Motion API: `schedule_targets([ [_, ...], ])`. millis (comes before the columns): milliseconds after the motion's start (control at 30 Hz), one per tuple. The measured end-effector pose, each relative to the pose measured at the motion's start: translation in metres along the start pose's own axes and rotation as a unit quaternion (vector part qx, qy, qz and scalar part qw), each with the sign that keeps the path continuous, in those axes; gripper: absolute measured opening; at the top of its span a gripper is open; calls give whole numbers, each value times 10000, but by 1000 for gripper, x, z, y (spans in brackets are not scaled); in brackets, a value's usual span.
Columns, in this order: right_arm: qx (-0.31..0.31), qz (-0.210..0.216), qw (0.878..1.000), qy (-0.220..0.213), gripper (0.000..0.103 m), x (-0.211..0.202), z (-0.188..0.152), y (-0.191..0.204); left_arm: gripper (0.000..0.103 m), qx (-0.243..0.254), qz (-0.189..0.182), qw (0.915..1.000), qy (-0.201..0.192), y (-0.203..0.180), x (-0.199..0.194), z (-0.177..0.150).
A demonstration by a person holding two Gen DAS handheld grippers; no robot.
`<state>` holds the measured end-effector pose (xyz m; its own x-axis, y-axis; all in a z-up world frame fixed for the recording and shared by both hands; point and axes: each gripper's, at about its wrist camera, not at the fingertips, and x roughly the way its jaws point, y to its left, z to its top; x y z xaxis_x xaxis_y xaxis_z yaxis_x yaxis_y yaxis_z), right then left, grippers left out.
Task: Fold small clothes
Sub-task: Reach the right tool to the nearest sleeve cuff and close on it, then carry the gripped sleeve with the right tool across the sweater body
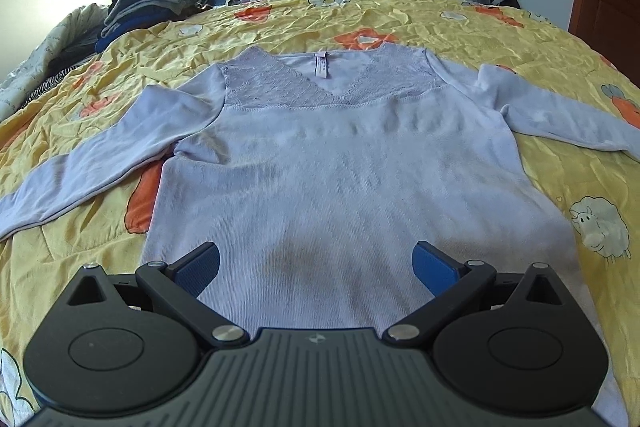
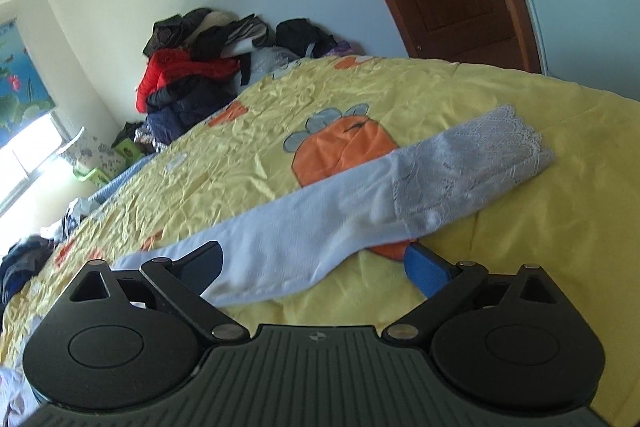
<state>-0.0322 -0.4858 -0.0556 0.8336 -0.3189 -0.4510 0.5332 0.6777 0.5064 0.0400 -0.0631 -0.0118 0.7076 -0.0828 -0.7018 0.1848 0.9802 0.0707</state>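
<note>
Lilac long-sleeved top (image 1: 340, 163) spread flat, face up, on the yellow cartoon quilt (image 1: 440, 23).
Left gripper (image 1: 316, 267) hovers over its hem, jaws wide apart; right gripper (image 2: 314, 267), also agape, straddles a lace-cuffed sleeve (image 2: 360, 199) without pinching it.

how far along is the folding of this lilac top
Done: the lilac top lies spread flat, front up, on the yellow quilt. In hand: nothing gripped; the left tongs are open over the hem, the right tongs open around the lace-cuffed sleeve. Left: every fold; both sleeves are still stretched out.
</note>
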Motion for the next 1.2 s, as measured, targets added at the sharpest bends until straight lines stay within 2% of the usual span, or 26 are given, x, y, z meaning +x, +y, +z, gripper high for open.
schedule_targets([
  [200, 734, 188, 9968, -272, 88, 17, 17, -25, 103, -141, -28, 9999, 88, 1, 1, 0],
  [300, 867, 141, 9957, -306, 80, 29, 23, -30, 103, -71, -70, 9998, 143, -2, 3, -1],
  [400, 872, 69, 9958, -266, 65, 39, 27, -31, 103, -31, -176, 9997, 168, -5, 3, 0],
  [433, 899, 44, 9957, -238, 57, 40, 28, -33, 103, -31, -218, 9996, 180, -5, 3, 1],
  [467, 957, 56, 9952, -186, 42, 44, 29, -36, 103, -36, -255, 9995, 183, -6, 4, 2],
  [500, 1064, 60, 9942, -118, 36, 46, 29, -39, 103, -51, -281, 9994, 174, -6, 4, 3],
  [533, 1184, 46, 9929, -76, 22, 48, 30, -43, 103, -77, -307, 9994, 155, -6, 5, 4],
  [567, 1287, 52, 9916, -56, 13, 50, 30, -47, 103, -109, -345, 9993, 118, -5, 5, 5],
  [633, 1481, 144, 9888, -70, 10, 52, 30, -54, 103, -162, -405, 9990, 24, -4, 5, 8],
  [767, 1468, 183, 9888, -193, 11, 52, 29, -50, 103, -128, -390, 9992, -23, -1, 8, 16],
  [1033, 1278, 678, 9889, -334, 11, 49, 37, -22, 103, -100, -65, 9997, -199, 15, 13, 25],
  [1200, 1228, 937, 9878, -191, 11, 54, 40, -1, 103, -193, 137, 9993, -301, 24, 14, 28],
])
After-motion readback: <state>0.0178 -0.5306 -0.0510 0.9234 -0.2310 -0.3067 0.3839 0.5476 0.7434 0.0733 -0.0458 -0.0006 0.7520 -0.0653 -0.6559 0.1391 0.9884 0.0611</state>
